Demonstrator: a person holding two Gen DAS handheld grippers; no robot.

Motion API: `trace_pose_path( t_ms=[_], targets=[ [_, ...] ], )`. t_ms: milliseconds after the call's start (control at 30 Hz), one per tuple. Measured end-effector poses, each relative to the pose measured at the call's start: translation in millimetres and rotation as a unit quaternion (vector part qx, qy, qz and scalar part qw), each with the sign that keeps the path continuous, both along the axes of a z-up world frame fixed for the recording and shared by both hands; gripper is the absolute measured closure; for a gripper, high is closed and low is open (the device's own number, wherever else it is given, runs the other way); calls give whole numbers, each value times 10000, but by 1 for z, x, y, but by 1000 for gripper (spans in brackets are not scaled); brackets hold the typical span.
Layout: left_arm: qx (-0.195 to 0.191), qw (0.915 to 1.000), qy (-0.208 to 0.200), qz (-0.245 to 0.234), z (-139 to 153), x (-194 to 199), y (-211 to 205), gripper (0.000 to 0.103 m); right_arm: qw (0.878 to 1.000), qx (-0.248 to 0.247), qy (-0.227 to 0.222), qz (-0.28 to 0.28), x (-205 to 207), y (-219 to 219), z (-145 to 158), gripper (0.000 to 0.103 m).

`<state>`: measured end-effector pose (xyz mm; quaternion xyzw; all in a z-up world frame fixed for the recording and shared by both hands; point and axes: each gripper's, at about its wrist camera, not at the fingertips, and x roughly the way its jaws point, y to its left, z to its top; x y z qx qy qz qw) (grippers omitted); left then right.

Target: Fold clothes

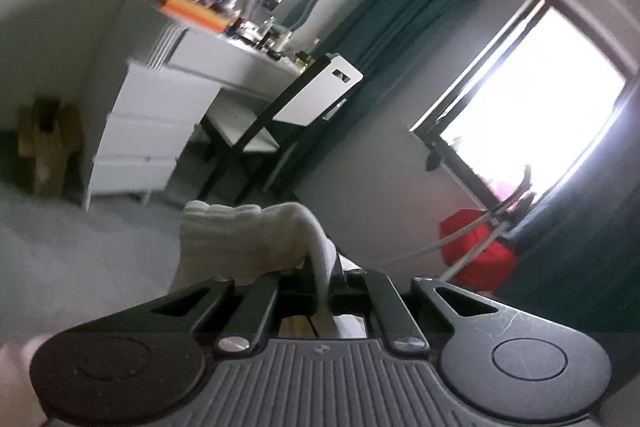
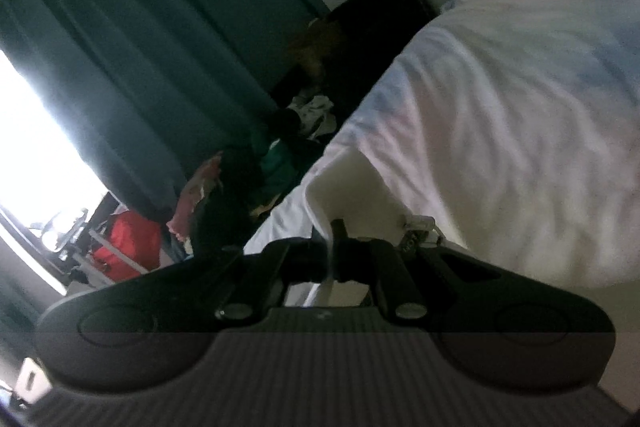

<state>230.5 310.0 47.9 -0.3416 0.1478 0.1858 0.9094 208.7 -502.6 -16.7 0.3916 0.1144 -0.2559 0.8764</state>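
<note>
While both cameras tilt hard against the room, the left gripper (image 1: 326, 277) has its jaws pinched together on a pale ribbed garment (image 1: 244, 243), whose cloth bunches up just ahead of the fingers and to their left, a narrow grey strip of it running back down between them. Behind it stand a white dresser (image 1: 160, 123) and a chair (image 1: 280, 107), with the bright window (image 1: 532, 99) further right, so this end of the cloth is held up in the air rather than lying on anything.

Further right, the right gripper (image 2: 334, 255) is likewise clamped, with a thin pale edge of fabric caught between its fingers. Just above and to its right spreads a broad white sheet of cloth (image 2: 500, 131), rumpled and close to the lens; I cannot tell whether it is the same garment or bedding beneath it. A dark heap of clothes (image 2: 280, 155) lies well off by the curtain (image 2: 140, 47).

Each tool seems to hold one end, so the long axis would run between them, neither nearer than the other.
</note>
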Motion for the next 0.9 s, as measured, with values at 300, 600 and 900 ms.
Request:
trace_pose_path(
  t_ms=[300,600,900],
  targets=[
    [835,9900,1095,293,-73,205,-48,98,9985,-210,488,-165,176,-5,-66,97],
    [823,9804,1788,57,-128,243,-50,83,9966,-308,685,345,218,-10,-121,73],
    [360,9911,1167,-535,-103,140,-52,38,9945,-400,-462,846,115,6,-85,26]
  ],
)
